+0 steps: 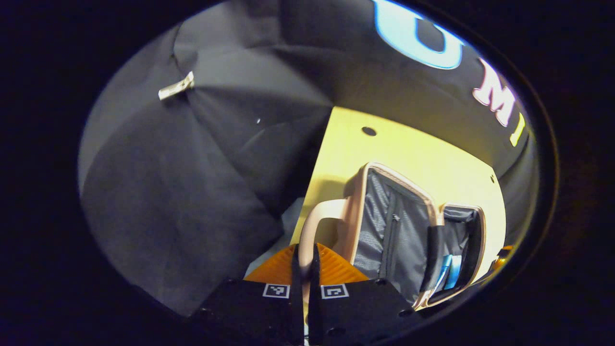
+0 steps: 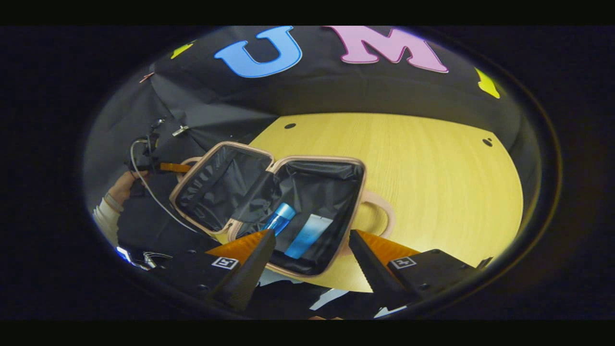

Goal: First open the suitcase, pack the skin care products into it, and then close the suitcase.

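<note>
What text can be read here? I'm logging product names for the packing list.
None can be read.
Blue bottle and blue tube in the suitcase: nothing legible, too small.
Square markers on the right gripper: coded patterns, no words.

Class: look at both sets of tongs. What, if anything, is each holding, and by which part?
Left tongs grip the suitcase by its lid handle. Right tongs are open, holding nothing.

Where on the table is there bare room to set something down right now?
The wide stretch of table right of the open suitcase, up to the booth wall, is bare. It is crowded inside the case, around the two blue products, and at the left handle, where the left gripper grips.
</note>
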`<state>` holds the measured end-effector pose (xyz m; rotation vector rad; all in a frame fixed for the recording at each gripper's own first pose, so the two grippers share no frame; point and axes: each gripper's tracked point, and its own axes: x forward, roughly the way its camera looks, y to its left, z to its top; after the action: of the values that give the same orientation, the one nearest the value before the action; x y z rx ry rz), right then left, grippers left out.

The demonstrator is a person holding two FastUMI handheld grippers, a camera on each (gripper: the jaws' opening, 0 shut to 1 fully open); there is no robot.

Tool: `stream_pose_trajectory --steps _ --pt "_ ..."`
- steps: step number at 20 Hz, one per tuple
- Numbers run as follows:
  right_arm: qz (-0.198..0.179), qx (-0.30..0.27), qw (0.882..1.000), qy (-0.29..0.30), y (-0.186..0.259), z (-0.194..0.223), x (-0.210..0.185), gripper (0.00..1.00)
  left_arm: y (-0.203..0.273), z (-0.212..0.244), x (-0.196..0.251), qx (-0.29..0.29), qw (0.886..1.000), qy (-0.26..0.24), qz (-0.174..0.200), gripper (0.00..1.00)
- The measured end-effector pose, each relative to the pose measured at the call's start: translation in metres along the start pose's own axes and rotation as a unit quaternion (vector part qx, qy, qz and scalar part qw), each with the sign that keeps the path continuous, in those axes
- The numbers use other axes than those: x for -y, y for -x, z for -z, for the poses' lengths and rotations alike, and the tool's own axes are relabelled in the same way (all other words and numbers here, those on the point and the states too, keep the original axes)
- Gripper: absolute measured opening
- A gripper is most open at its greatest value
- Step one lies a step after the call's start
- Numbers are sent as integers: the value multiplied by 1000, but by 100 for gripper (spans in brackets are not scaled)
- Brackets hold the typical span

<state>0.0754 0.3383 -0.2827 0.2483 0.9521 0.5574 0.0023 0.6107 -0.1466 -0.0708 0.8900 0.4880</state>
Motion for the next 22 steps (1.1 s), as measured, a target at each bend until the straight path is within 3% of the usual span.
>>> stream_pose_trajectory --steps 5,11,17,20,22 --pt "19 33 999 -4 21 -8 27 98 88 -58 83 75 994 -34 66 8" --pt "42 61 997 -22 45 -2 54 98 158 -72 212 118 962 -37 242 8" --pt "60 80 994 -47 72 2 77 98 148 -52 343 113 926 -26 359 8" --pt "79 89 991 -57 90 8 94 98 103 -6 426 79 914 -47 396 8" --pt "91 85 990 -70 101 23 108 98 68 45 473 17 914 -59 400 8"
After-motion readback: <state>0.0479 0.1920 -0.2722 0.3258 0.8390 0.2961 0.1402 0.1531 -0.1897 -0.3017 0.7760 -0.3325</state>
